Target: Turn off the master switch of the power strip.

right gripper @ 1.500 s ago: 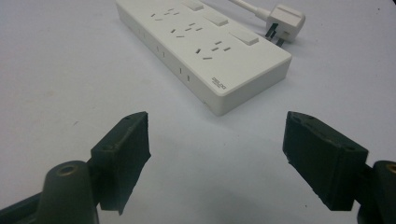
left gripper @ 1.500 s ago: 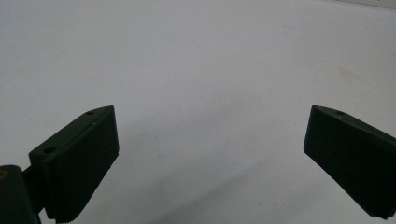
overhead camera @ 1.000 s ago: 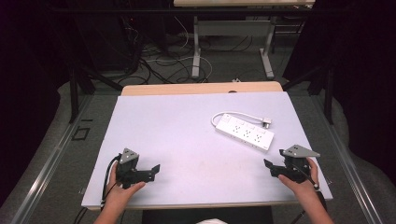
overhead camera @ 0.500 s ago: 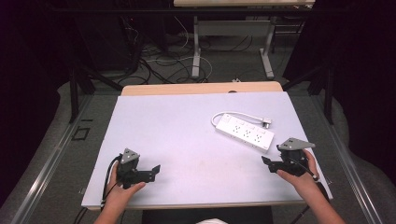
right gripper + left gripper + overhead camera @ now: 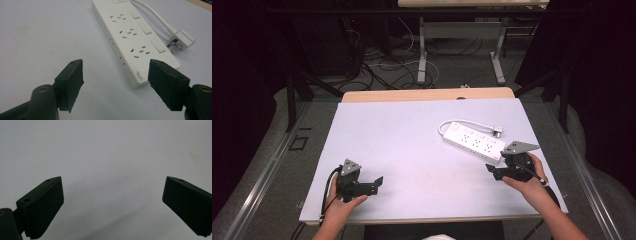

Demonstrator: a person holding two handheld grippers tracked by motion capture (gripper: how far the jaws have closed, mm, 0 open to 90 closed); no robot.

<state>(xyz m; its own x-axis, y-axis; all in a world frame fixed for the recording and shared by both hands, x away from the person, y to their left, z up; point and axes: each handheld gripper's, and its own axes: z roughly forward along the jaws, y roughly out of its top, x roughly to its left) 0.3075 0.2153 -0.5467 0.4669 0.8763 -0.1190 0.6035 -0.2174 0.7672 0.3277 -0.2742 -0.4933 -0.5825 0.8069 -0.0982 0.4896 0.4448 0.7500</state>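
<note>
The right gripper (image 5: pixel 507 169) is hovering, jaws wide and empty, just near the white power strip (image 5: pixel 474 143) (plug (image 5: pixel 497 132) beside it); the left gripper (image 5: pixel 362 184) is gaping wide too.

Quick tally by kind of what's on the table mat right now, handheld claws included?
White plastic power strip with cord and plug: 1
Black handheld claws: 2, left claw and right claw
Total: 3

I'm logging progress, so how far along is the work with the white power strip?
Nothing looks done: the power strip lies flat on the table, plug loose beside it. In hand: the right gripper, open, faces its near end. Left gripper is open over bare table. Grasping remains.
</note>
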